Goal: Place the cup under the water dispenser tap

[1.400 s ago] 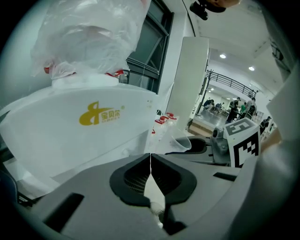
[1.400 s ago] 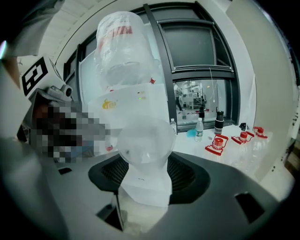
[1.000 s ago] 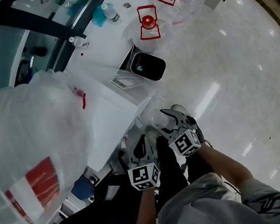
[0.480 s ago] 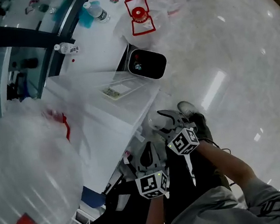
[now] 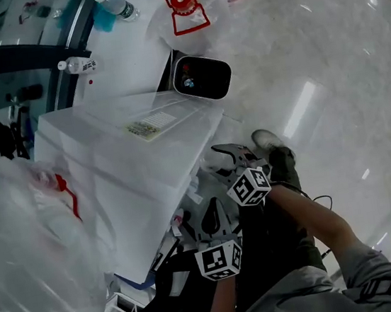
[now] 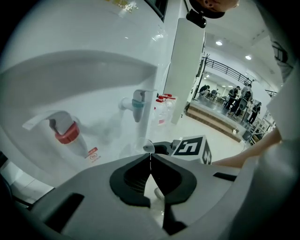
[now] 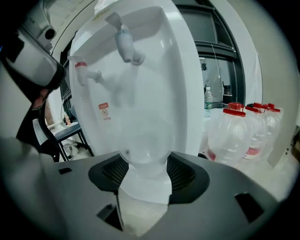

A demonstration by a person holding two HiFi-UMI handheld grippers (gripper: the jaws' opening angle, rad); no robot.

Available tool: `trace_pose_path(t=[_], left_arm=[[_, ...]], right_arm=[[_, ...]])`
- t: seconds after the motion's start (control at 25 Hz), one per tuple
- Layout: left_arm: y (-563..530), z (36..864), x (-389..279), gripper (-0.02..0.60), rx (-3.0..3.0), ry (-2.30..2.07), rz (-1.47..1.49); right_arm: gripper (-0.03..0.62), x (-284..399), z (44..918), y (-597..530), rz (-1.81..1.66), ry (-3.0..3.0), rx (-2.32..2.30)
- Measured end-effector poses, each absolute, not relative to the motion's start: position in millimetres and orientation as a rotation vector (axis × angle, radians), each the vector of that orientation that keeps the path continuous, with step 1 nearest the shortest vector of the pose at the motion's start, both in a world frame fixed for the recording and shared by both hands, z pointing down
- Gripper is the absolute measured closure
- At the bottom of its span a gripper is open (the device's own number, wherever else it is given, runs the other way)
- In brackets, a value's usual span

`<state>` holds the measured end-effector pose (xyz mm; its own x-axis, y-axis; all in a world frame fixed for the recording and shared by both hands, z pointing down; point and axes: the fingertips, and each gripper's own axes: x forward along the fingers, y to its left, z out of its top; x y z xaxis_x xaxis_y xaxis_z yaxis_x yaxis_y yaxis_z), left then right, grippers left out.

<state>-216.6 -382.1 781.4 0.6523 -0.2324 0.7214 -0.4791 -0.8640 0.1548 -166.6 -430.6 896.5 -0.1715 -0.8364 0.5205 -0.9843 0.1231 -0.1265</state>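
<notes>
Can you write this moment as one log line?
right tongs: holding clear cup | left tongs: shut, empty | place: facing water dispenser, taps higher up

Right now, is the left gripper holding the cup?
No, the clear cup sits in the right gripper; the left gripper is shut empty.

Dispenser (image 5: pixel 133 167): one
Taps: two, red tap (image 6: pixel 65 133), blue tap (image 6: pixel 137 104)
Cup (image 7: pixel 143 140): one
Grippers: two, left gripper (image 6: pixel 150 157), right gripper (image 7: pixel 144 161)
Red-capped jugs (image 7: pixel 233 136): at least three
Small bottles (image 5: pixel 78 64): two
</notes>
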Motion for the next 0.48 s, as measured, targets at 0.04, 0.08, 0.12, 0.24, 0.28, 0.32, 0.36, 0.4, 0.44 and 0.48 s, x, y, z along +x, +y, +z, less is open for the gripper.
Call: trace_pose_path(t=[0.04,0.08,0.12,0.24,0.28,0.32,0.36,0.4,0.44,0.48], left_arm=[[-382.4,782.5,-218.2,0.570,2.541,-0.564,1.044],[-382.8,783.4,-219.9,0.570,2.543,-0.562,1.046],[-383.4,784.3,-221.6,0.570,2.544,-0.560,1.047],[-385.2,787.6,-227.1,0.570,2.542,-0.557,1.050],[-385.7,788.8,-228.9,0.571,2.542,-0.555,1.052],[-386.1,789.7,-230.8,0.570,2.543,-0.552,1.054],[-386.5,790.3,-232.9,0.570,2.545,-0.548,1.057],[-386.8,790.6,-235.3,0.570,2.547,-0.546,1.060],[-387.0,790.9,-238.0,0.570,2.548,-0.546,1.063],[-387.0,791.5,-240.9,0.570,2.545,-0.548,1.067]], right_arm=[[0.342,-169.1,901.4,-432.6,0.647,-2.084,1.770],[0.342,-171.8,906.3,-434.2,0.650,-2.083,1.763],[0.342,-174.6,911.1,-435.6,0.652,-2.082,1.756],[0.342,-181.7,923.3,-439.7,0.653,-2.079,1.733],[0.342,-183.3,926.4,-441.3,0.650,-2.079,1.727],[0.342,-184.6,929.1,-443.0,0.646,-2.079,1.722],[0.342,-185.8,931.4,-444.7,0.644,-2.079,1.716],[0.342,-187.1,933.6,-446.0,0.643,-2.079,1.710],[0.342,-188.4,935.7,-447.0,0.646,-2.079,1.703],[0.342,-189.7,937.3,-447.9,0.649,-2.080,1.698]])
